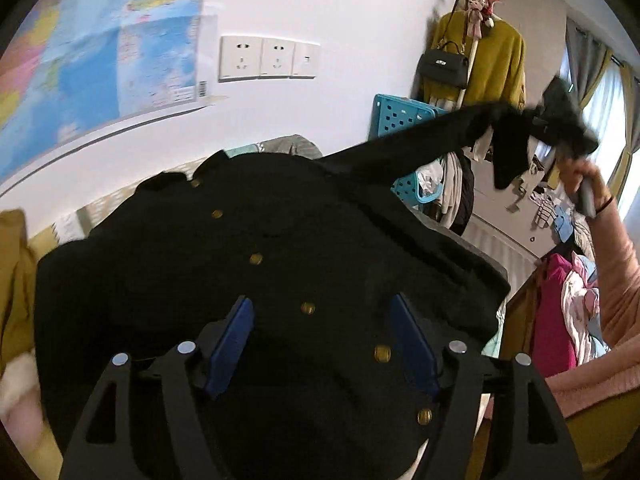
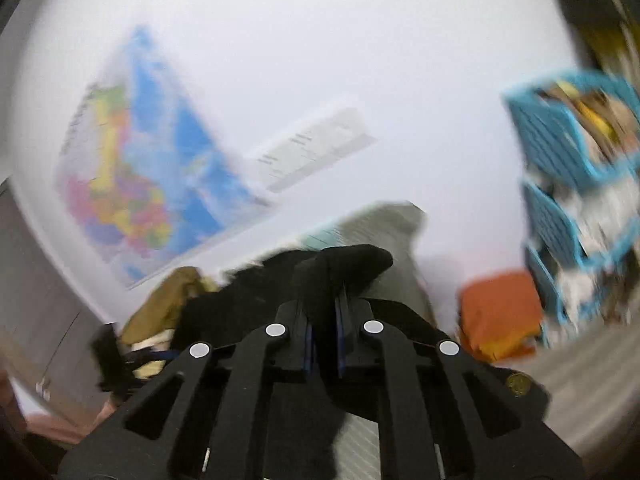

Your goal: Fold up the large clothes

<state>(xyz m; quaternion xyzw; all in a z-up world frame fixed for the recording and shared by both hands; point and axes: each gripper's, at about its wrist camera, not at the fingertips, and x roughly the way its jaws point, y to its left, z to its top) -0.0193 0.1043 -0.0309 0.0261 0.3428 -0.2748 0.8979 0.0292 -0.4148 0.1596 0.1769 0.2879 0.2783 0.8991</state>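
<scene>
my left gripper is hovering with its blue pads spread wide and gripping nothing, right above the black cardigan, whose row of gold buttons is running up between the jaws. the cardigan is lying spread over most of the surface nearest me, draping past its right edge. one black sleeve is stretching up and away to the right, where my right gripper is holding its end in the air. from the right wrist view, my right gripper is pinching narrow on the black sleeve, with the fabric bunching out beyond the fingertips and hanging down under the jaws. a mustard garment is lying at the left edge beside the cardigan. a folded orange cloth is sitting toward the far right, blurred. farther back, blue baskets are stacked against the white wall, which is carrying a map and sockets. a yellow coat and a black handbag are hanging beyond them.
</scene>
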